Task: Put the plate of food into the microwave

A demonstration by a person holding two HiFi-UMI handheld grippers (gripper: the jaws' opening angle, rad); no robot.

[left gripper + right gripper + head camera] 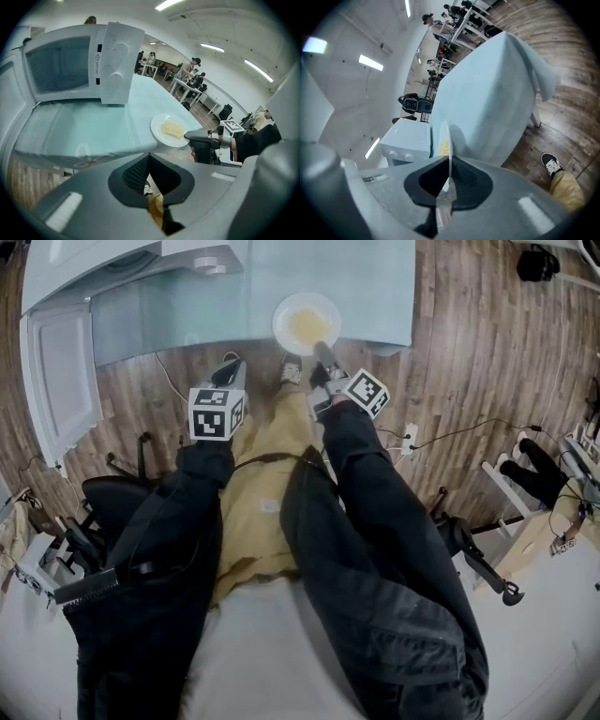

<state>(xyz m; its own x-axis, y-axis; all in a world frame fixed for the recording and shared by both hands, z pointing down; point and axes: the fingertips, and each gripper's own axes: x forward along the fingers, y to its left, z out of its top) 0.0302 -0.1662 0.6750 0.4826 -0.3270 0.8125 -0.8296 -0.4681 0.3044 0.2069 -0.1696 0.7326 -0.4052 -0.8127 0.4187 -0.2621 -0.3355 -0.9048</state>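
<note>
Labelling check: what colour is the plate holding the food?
The plate is plain white; the left gripper view shows it best.

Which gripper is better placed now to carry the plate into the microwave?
Right. The right gripper grips the plate by its rim; the left gripper holds nothing. The microwave stands open.

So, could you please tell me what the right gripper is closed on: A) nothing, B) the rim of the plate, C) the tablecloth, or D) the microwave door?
B: the right gripper view shows the right gripper pinching the rim of the plate between its pads.
</note>
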